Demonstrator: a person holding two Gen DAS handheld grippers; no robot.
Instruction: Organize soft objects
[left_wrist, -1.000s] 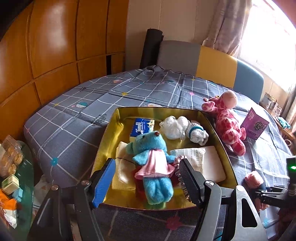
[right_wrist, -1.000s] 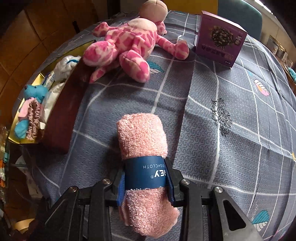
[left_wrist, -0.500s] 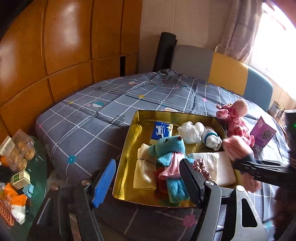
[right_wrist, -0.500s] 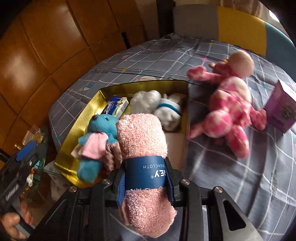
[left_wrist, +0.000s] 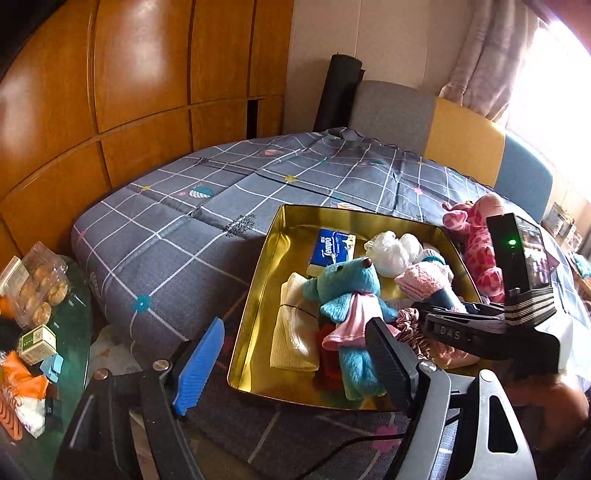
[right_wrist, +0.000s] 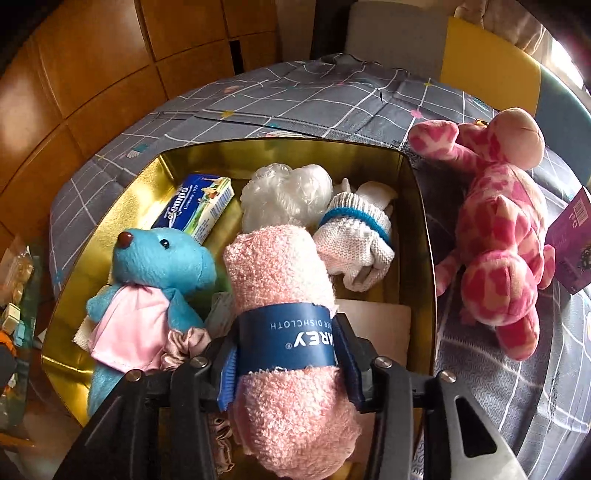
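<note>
right gripper (right_wrist: 288, 365): jaws just eased wider, pads at the navy paper band of a rolled pink dishcloth (right_wrist: 284, 317) that sits between them; whether they press on it cannot be told. the roll hangs over the gold tin tray (right_wrist: 424, 236), its far end pointing away from the jaws. left of the jaws, in the tray: blue plush bear (right_wrist: 159, 266) in pink cape, pink scrunchie (right_wrist: 184, 343) touching it. beyond the jaws: white knitted sock with blue band (right_wrist: 354, 232), clear plastic bundle (right_wrist: 288, 192), blue tissue pack (right_wrist: 199, 206) toward the far left corner. right of the jaws, outside the tray on the grey checked bedspread (right_wrist: 332, 96): pink spotted plush (right_wrist: 498, 236). left gripper (left_wrist: 295, 365): jaws just opened further, released, nothing between them, at the tray's near edge; folded yellow cloth (left_wrist: 291, 325) just ahead.
</note>
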